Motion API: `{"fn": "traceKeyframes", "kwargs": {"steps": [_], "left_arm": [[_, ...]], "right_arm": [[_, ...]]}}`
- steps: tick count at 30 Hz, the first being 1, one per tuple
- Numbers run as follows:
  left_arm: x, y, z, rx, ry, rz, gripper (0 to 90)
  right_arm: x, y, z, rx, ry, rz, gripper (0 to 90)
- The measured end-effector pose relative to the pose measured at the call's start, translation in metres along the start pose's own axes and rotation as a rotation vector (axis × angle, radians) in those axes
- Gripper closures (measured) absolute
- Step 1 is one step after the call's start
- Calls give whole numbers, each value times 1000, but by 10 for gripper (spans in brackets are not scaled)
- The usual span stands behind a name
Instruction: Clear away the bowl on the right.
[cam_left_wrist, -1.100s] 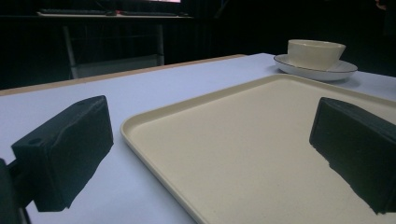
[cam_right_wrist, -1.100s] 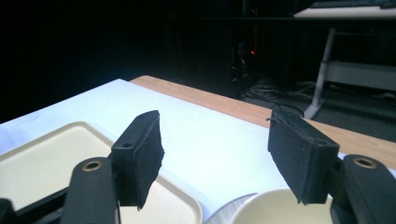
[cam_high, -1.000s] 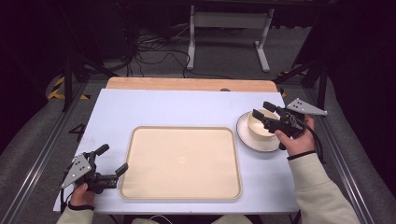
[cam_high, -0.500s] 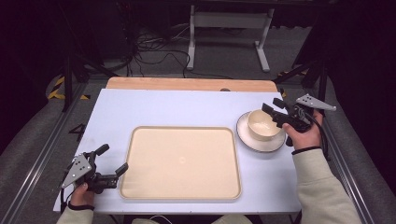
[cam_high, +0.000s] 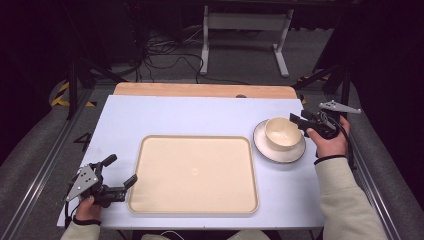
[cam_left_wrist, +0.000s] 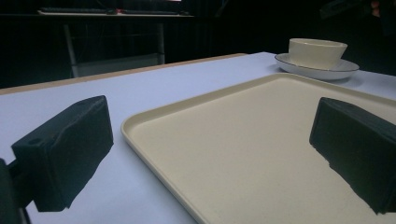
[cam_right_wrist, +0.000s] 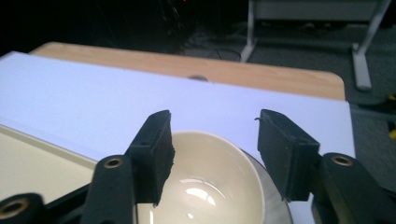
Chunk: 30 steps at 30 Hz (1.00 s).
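- Pale blue-white rectangular table top (cam_high: 190, 117) with a wooden strip along its far edge; a large cream rectangular tray with rounded corners (cam_high: 194, 172) lies at the middle, nothing on it.
- Small cream ceramic bowl (cam_high: 282, 132) sits upright on a white round saucer with a dark rim line (cam_high: 265, 149), just beside the tray's right edge; saucer and tray look apart, gap narrow.
- Right gripper (cam_high: 299, 120), held in the person's right hand (cam_high: 330, 142), is at the bowl's far right side. Jaws wide apart, nothing between them.
- Right gripper view: the two black jaws stand over the bowl (cam_right_wrist: 205, 186), one above its left rim, the other above the right rim. Whether either pad touches the rim, I cannot tell.
- Left gripper (cam_high: 120, 171), in the left hand (cam_high: 89, 207), is at the table's near left corner, jaws spread wide and holding nothing.
- Left gripper view: one jaw hangs over bare table, the other over the tray (cam_left_wrist: 261, 154), straddling the tray's left rim; contact cannot be told. Bowl (cam_left_wrist: 317, 52) and saucer (cam_left_wrist: 343, 72) far off.
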<state>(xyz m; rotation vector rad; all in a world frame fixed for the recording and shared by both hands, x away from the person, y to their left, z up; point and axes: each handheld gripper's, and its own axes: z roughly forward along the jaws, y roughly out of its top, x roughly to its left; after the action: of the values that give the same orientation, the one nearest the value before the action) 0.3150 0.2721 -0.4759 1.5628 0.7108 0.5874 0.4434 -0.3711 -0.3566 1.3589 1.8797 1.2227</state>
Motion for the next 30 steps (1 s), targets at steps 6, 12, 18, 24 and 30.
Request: {"fn": "traceKeyframes", "kwargs": {"steps": [6,12,18,24,30], "left_arm": [[0,0,0,2,-2,-1,2],[0,0,0,2,-2,0,2],[0,0,0,3,-1,-1,2],[0,0,0,4,-1,1,2],[0,0,0,4,-1,0,2]], "right_arm": [[-5,-6,16,52,-56,38,455],[-10,-12,30,176,-91,51,449],[-16,-18,35,252,-86,91,446],[-20,-21,38,329,-98,120,547],[-21,-23,42,379,-89,136,610]]}}
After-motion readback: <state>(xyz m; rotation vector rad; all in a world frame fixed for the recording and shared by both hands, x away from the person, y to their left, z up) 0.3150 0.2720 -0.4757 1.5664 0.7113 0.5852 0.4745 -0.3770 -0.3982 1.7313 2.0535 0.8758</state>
